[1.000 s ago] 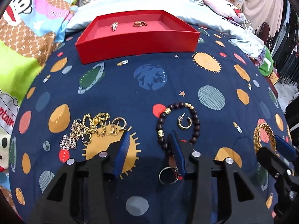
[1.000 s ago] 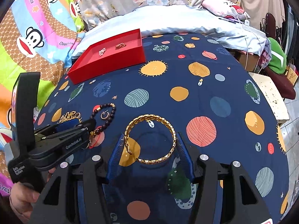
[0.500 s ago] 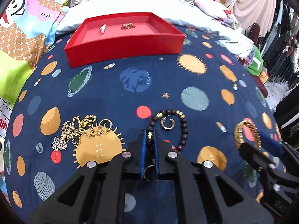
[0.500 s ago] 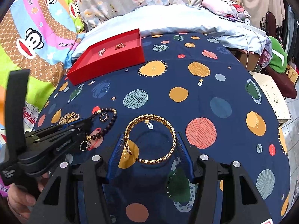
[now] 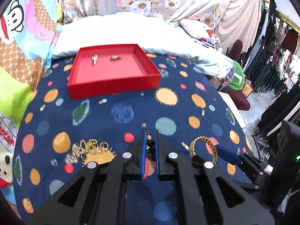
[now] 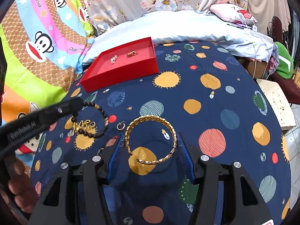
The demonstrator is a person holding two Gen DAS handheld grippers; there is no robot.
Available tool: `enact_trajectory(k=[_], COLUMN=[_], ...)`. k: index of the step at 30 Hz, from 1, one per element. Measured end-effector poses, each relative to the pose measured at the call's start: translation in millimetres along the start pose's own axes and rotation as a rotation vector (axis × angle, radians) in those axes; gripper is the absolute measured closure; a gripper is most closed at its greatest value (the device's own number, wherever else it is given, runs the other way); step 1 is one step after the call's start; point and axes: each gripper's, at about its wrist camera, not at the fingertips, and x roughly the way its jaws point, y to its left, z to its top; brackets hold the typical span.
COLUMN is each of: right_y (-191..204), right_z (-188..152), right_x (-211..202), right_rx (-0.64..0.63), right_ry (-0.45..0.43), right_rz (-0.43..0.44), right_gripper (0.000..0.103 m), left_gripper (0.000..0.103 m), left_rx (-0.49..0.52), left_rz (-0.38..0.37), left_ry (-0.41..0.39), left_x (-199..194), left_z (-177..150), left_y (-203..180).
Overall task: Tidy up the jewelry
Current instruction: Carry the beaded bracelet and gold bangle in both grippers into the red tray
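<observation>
On left gripper [image 6: 78,103] side, "GenRobot.AI" lettering.

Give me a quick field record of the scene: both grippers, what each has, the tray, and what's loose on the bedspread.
left gripper: shut on beaded bracelet, lifted off the bedspread
right gripper: open, pads either side of gold bangle, which lies flat
red tray: two small pieces inside, near far wall
loose: gold chain pile, small hoop earring

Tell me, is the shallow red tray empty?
No, the shallow red tray holds two small pieces of jewelry near its back wall.
</observation>
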Motion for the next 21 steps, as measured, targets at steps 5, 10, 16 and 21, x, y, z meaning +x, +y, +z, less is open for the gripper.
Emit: enact_trajectory(k=[5,10,16,21], right_y=[9,18,27,39], right_z=[18,56,121,173], right_x=[5,13,43,86], right_rx=[-0.027,-0.066,-0.089,-0.111], right_ry=[-0.015,-0.044,-0.060,-0.042], right_rz=[0.025,0.066,0.128,0.144], right_gripper=[0.048,0.048,0.048,0.048], left_gripper=[0.096,0.096,0.096,0.096], left_rx=[0.011,0.022,0.004,-0.011], left_rz=[0.024,0.065,0.104,0.139], left_ry=[-0.034,-0.084,-0.135,-0.161], left_x=[-5,-5,14,43], left_z=[24,58,114,153], left_y=[10,29,61,83])
